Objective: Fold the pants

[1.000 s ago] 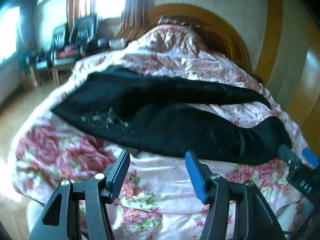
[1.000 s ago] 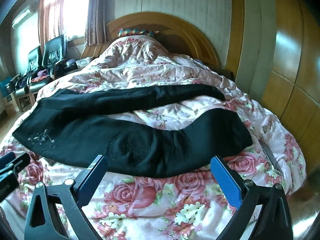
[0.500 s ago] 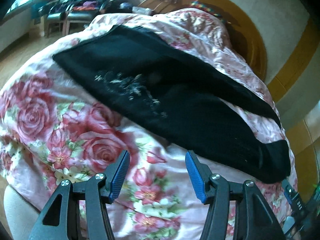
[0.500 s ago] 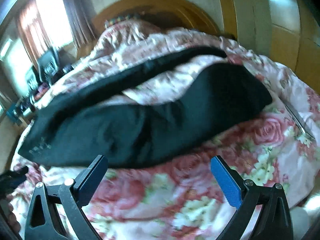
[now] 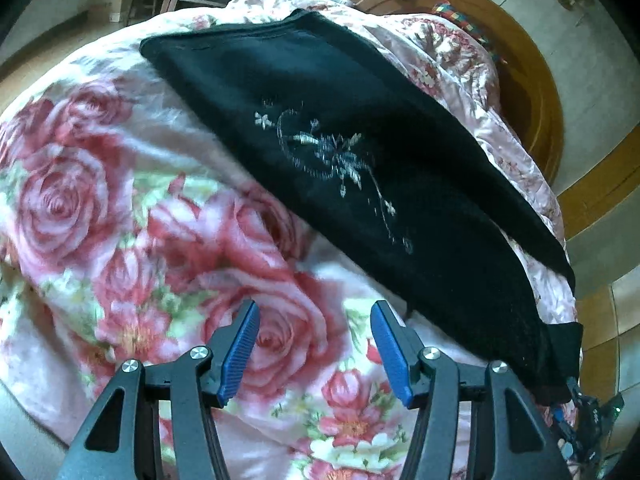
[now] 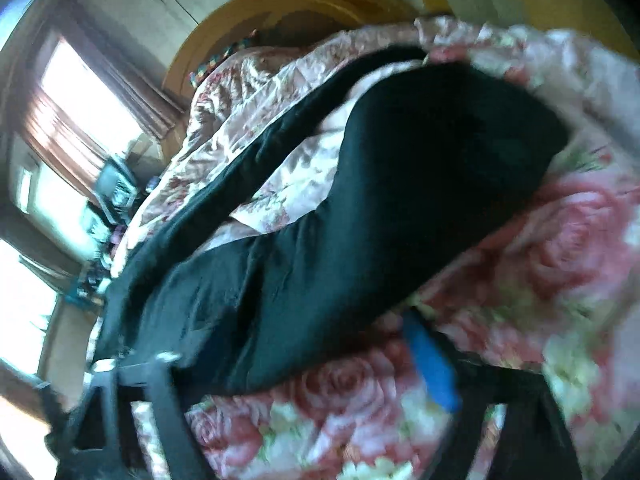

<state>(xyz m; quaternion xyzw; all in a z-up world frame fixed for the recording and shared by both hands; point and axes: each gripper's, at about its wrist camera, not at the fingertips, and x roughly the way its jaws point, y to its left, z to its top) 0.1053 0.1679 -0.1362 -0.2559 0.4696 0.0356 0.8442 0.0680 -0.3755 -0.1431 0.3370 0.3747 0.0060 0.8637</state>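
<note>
Black pants (image 5: pixel 360 152) lie spread across the rose quilt (image 5: pixel 80 200), legs running off toward the headboard (image 5: pixel 532 92), pale stitching showing on the near panel. The left gripper (image 5: pixel 316 344) hangs over bare quilt just short of the pants' edge, jaws apart with nothing between them. The right wrist view is smeared: the right gripper (image 6: pixel 304 364) has just been closing, only one blue pad (image 6: pixel 432 364) reads, its other finger is lost against the dark cloth, so I can't tell whether it pinches the pants.
</note>
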